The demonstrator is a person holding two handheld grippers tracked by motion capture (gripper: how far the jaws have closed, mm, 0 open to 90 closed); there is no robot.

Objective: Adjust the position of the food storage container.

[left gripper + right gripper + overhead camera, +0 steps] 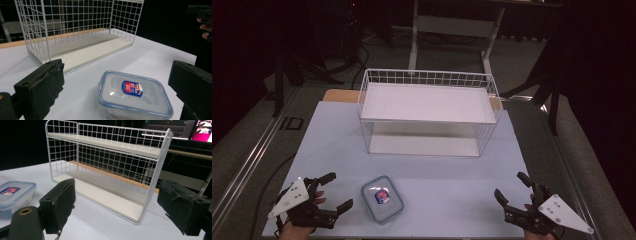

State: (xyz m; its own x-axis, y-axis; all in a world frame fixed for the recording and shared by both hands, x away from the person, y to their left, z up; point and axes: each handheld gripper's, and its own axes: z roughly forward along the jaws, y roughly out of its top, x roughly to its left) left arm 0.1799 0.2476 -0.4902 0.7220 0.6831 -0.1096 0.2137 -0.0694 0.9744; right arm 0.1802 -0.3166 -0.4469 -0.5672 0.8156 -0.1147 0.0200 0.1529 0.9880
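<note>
A clear plastic food box with a blue-rimmed lid and a red-blue label (382,198) (133,93) (14,195) lies flat on the pale table near its front edge. My left gripper (340,191) (116,86) stands open just left of the box, with the box ahead between its jaws and untouched. At the front right, my right gripper (512,188) (116,203) is open and holds nothing; it faces the white wire rack (428,112) (75,32) (107,170). The rack has two white shelves, both bare.
The table top (437,175) ends close behind the rack, where a wooden strip (341,95) shows. Dark floor, cables and a metal stand frame (452,30) lie beyond. In the left gripper view the other hand (205,23) is at the far right.
</note>
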